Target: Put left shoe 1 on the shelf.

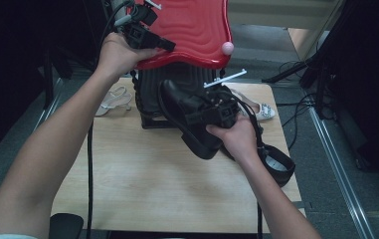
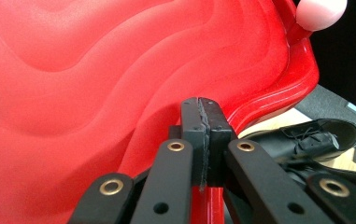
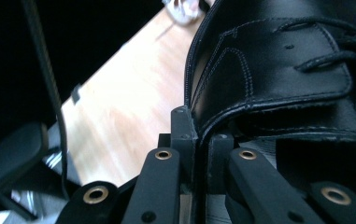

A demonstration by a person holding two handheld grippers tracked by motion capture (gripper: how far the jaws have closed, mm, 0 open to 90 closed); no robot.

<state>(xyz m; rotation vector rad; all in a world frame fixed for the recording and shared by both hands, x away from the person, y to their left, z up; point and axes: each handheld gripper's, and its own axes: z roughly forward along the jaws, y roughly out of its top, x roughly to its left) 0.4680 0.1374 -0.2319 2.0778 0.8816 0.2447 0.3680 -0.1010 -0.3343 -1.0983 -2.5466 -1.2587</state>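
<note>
left hand-held gripper [image 1: 169, 46] clamped on red lid [image 1: 192, 27] edge at 12 o'clock, right hand-held gripper [image 1: 189, 118] pinching black shoe [image 1: 187, 122] collar above surface [image 1: 142, 184]

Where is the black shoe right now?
In the high view the black shoe hangs mid-table, clamped in the right gripper, just before the black ribbed box under the red lid.

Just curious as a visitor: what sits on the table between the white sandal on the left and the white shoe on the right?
In the high view, the black ribbed case under the red lid stands between the white sandal and the white shoe.
</note>
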